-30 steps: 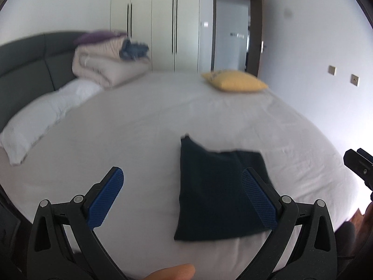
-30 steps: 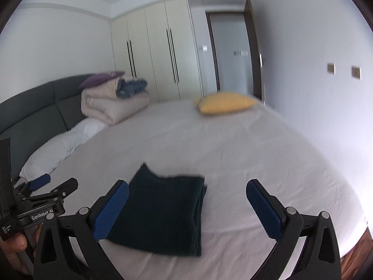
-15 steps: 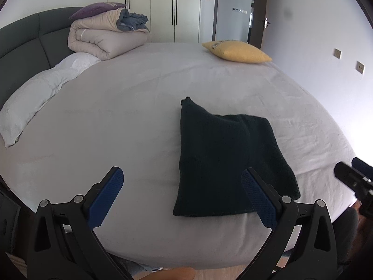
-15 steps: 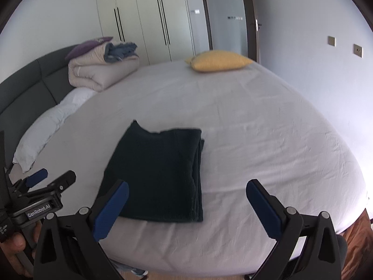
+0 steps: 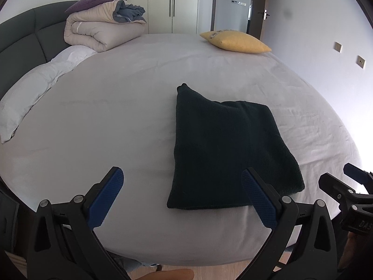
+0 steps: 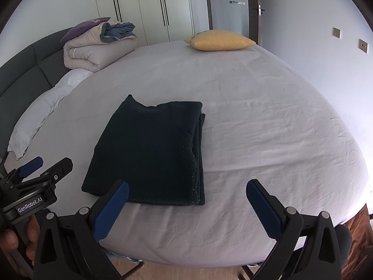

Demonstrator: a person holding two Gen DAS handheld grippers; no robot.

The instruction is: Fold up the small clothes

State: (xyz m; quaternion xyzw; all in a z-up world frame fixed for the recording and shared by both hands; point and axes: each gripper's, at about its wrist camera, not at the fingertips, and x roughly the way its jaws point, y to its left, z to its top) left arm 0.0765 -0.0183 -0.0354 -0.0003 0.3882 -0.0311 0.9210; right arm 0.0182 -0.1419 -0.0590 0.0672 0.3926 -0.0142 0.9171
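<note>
The left gripper (image 5: 181, 197), black-framed with blue ribbed pads, hangs with its jaws spread wide and nothing between them, just short of the near edge of the dark, thick-knit folded garment (image 5: 223, 149). The right gripper (image 6: 186, 206), the same make, is likewise spread and empty, pointing past the garment's near right corner. Neither touches the cloth.

The garment lies as a flat, squarish stack on the pale grey bedsheet (image 6: 268, 121), close to the bed's near edge (its layered edges show along the right side in the right wrist view). That neat stacking suggests the folding of this piece is done or nearly so, and the grippers stand clear so as not to disturb it.

Well beyond the garment, at the far side of the bed, sits a yellow cushion (image 5: 235, 41); far to the garment's left a rolled beige duvet (image 5: 102, 31) rests against the dark padded headboard (image 5: 25, 37).
</note>
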